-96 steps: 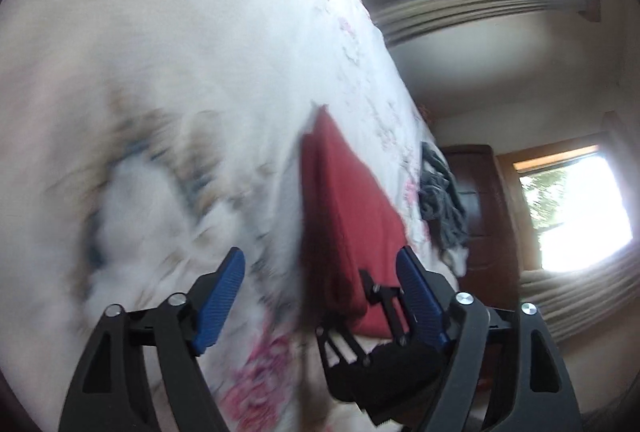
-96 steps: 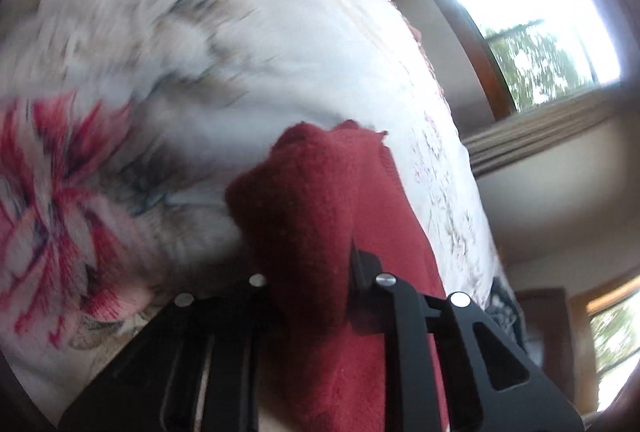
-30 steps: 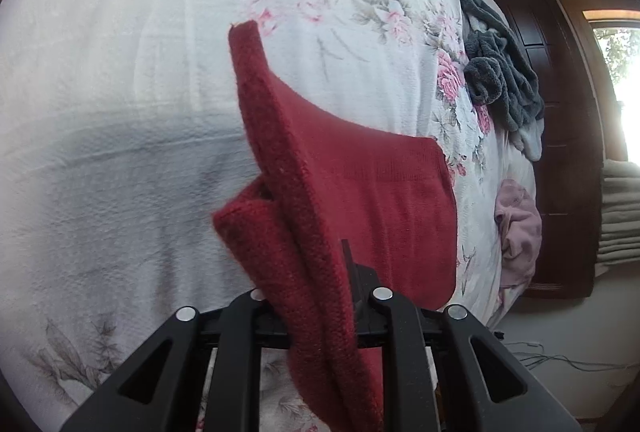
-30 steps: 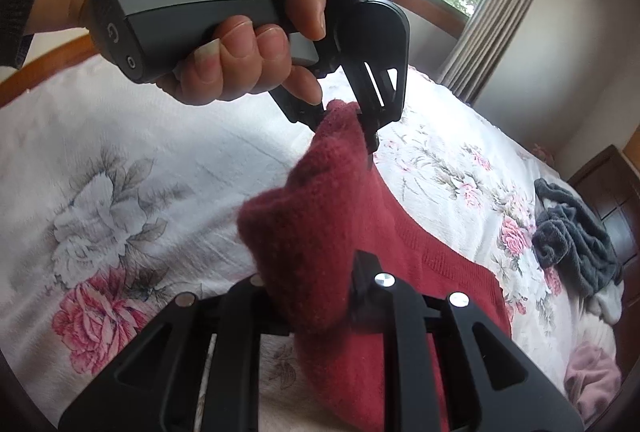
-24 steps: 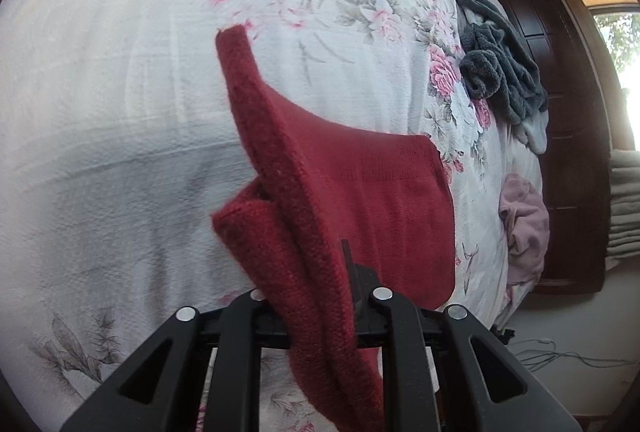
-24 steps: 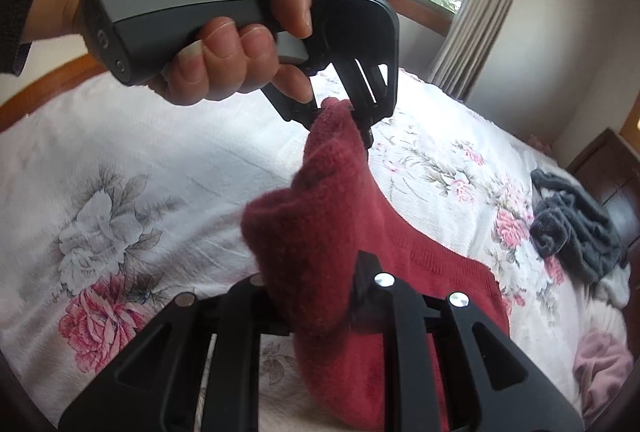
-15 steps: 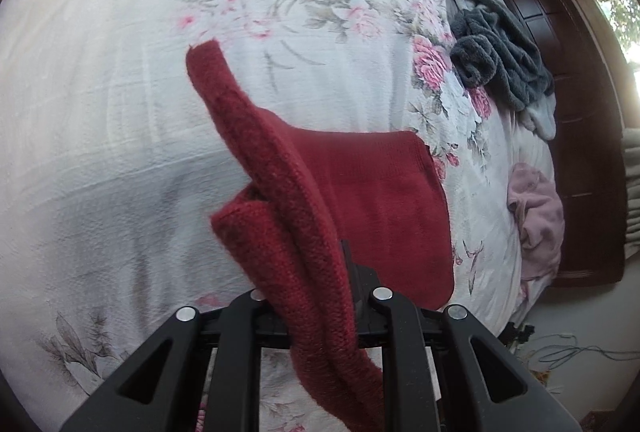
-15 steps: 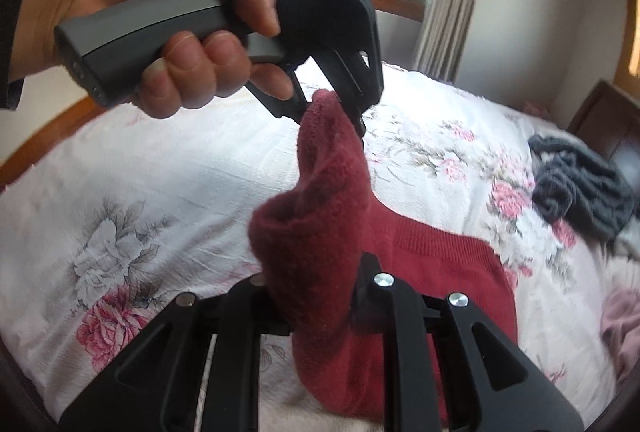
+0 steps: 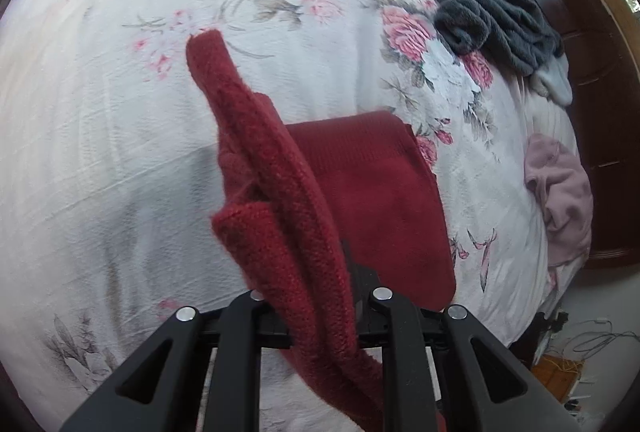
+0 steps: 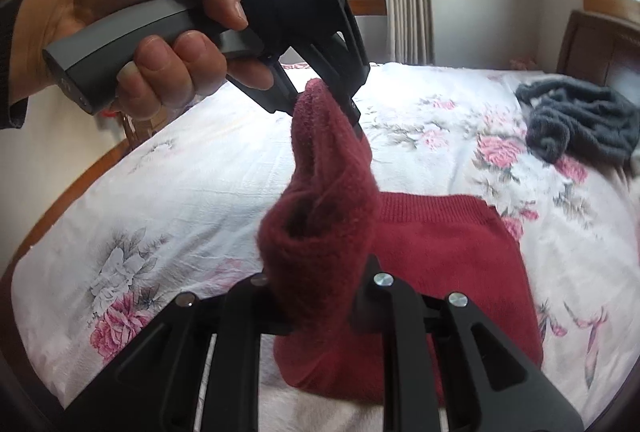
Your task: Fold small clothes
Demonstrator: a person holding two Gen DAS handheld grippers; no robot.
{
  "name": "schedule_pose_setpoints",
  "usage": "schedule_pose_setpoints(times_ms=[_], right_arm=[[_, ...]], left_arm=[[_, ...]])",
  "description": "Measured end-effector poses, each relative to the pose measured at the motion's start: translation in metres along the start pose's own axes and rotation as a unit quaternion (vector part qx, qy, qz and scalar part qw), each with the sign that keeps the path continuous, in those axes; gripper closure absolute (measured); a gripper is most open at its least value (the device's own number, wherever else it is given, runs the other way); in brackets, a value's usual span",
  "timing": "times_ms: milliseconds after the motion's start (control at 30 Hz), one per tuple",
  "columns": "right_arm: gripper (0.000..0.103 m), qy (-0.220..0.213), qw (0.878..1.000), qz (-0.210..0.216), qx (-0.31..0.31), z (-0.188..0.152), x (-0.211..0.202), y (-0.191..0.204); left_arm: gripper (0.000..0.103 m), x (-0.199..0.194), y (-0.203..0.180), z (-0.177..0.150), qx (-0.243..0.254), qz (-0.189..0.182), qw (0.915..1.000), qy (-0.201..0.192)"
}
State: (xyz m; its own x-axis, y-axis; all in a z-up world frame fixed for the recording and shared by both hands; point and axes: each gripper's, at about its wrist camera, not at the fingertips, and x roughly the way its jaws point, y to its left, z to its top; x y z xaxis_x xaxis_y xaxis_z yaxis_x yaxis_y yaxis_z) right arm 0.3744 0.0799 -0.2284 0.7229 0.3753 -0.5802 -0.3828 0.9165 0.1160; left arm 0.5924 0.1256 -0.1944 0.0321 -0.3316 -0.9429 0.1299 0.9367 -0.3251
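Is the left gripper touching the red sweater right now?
Touching. The right wrist view shows the left gripper shut on the raised edge of the red sweater.

Red knit garment (image 9: pixel 372 192): fuzzy dark-red wool, ribbed hem. One edge lifted and stretched taut in air, bunched into folds at each held end. Rest hangs down to a flat folded panel lying on the floral bed (image 9: pixel 100 112).
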Motion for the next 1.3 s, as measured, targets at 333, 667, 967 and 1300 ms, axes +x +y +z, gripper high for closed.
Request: schedule_pose_setpoints(times_ms=[333,667,967,1300], right_arm=[[0.087,0.003,0.998,0.014,0.067,-0.01,0.003,-0.046],[0.087,0.01,0.997,0.002,0.074,-0.021,0.0,-0.067],[0.088,0.017,0.995,0.002,0.094,-0.027,0.003,-0.082],[0.088,0.029,0.992,0.001,0.121,-0.035,0.007,-0.104]], left_arm=[[0.086,0.032,-0.033,0.017,-0.002,0.028,0.9995,0.017],[0.086,0.054,-0.062,0.024,0.02,0.046,0.9983,0.03],[0.086,0.072,-0.075,0.029,0.024,0.062,0.997,0.04],[0.086,0.096,-0.094,0.035,0.032,0.075,0.9955,0.048]])
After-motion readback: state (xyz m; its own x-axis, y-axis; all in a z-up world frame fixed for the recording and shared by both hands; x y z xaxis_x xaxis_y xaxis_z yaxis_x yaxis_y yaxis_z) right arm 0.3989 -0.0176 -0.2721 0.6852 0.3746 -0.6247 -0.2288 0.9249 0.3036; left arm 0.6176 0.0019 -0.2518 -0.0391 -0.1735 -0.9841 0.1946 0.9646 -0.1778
